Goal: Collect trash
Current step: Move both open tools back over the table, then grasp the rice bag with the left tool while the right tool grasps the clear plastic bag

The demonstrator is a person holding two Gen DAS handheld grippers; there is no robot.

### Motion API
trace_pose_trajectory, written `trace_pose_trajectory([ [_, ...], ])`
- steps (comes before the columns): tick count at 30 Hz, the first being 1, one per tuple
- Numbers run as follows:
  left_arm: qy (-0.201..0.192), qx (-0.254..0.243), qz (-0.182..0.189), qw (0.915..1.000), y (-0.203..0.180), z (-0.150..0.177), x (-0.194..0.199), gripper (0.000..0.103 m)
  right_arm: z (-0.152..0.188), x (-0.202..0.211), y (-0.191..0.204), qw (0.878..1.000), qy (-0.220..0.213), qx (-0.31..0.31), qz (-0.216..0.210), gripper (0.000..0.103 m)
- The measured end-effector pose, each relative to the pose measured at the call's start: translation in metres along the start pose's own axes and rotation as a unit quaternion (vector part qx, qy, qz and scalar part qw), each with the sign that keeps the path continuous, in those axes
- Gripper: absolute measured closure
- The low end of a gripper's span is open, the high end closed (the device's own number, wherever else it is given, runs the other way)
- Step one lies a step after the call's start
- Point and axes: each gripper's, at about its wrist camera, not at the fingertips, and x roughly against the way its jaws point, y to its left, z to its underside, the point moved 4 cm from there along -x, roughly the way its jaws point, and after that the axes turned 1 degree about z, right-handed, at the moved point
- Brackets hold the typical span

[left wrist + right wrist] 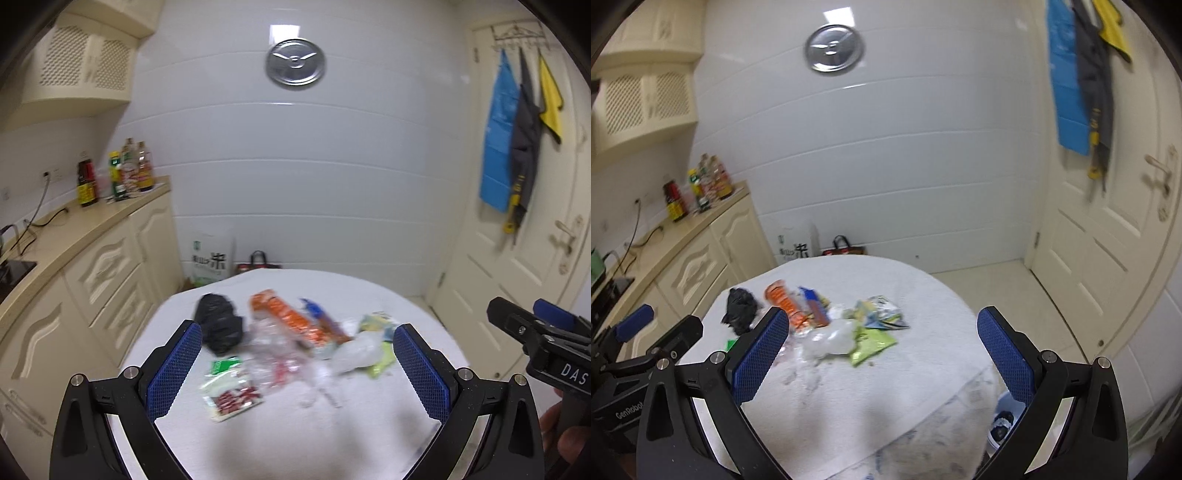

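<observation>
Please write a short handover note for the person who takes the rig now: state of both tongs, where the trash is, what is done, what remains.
Left tongs: open, empty, above the near side of the table.
Right tongs: open, empty, also short of the pile.
Trash, all loose on the white cloth: black bag far left, orange wrapper, clear plastic, red-and-white packet nearest, green packet on the right.
Done: nothing collected yet, as far as visible.
Left: pick up every piece. A bluish bin shows partly below the table's right edge.

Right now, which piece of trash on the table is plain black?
The crumpled black bag at the left end of the pile on the table; the orange wrapper beside it and the other pieces are coloured or clear.
</observation>
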Motion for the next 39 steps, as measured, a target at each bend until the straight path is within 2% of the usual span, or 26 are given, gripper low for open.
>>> trace_pose_trajectory([
  [4, 0.011, 0.016, -0.039, 0.9991, 0.009, 0.015, 0.003, 0.001, 0.009, -0.015, 0.016, 1.000, 0.020, 0.022, -0.008, 0.000],
  [14, 0.104, 0.063, -0.080, 0.9894, 0.014, 0.055, -0.048, 0.001, 0.042, -0.074, 0.042, 0.993, 0.102, 0.058, -0.012, 0.000],
  [20, 0.141, 0.071, -0.094, 0.9829, -0.001, 0.051, -0.095, 0.001, 0.057, -0.109, 0.048, 0.989, 0.140, 0.053, -0.013, 0.000],
  [22, 0.152, 0.071, -0.097, 0.9811, 0.002, 0.033, -0.116, 0.001, 0.060, -0.119, 0.049, 0.988, 0.149, 0.050, -0.012, 0.000],
  [23, 0.159, 0.072, -0.098, 0.9797, -0.003, 0.034, -0.125, 0.001, 0.061, -0.124, 0.049, 0.987, 0.153, 0.049, -0.010, 0.000],
  [25, 0.171, 0.073, -0.100, 0.9775, 0.009, 0.021, -0.156, 0.001, 0.064, -0.136, 0.049, 0.986, 0.162, 0.046, -0.010, 0.000],
  [29, 0.196, 0.076, -0.094, 0.9732, 0.001, 0.029, -0.186, 0.001, 0.067, -0.156, 0.053, 0.984, 0.171, 0.049, -0.012, 0.000],
  [31, 0.195, 0.079, -0.087, 0.9737, 0.003, 0.030, -0.195, 0.006, 0.067, -0.169, 0.057, 0.983, 0.175, 0.052, -0.019, 0.001],
  [32, 0.197, 0.080, -0.080, 0.9738, -0.003, 0.030, -0.200, 0.016, 0.068, -0.174, 0.058, 0.982, 0.177, 0.055, -0.020, 0.003],
  [34, 0.203, 0.081, -0.070, 0.9733, -0.004, 0.033, -0.207, 0.032, 0.073, -0.186, 0.060, 0.979, 0.193, 0.057, -0.028, 0.027],
  [35, 0.199, 0.078, -0.070, 0.9745, -0.008, 0.031, -0.210, 0.032, 0.075, -0.189, 0.060, 0.978, 0.200, 0.058, -0.034, 0.034],
  [39, 0.194, 0.084, -0.065, 0.9752, -0.008, 0.029, -0.218, 0.033, 0.079, -0.184, 0.055, 0.979, 0.193, 0.059, -0.039, 0.042],
])
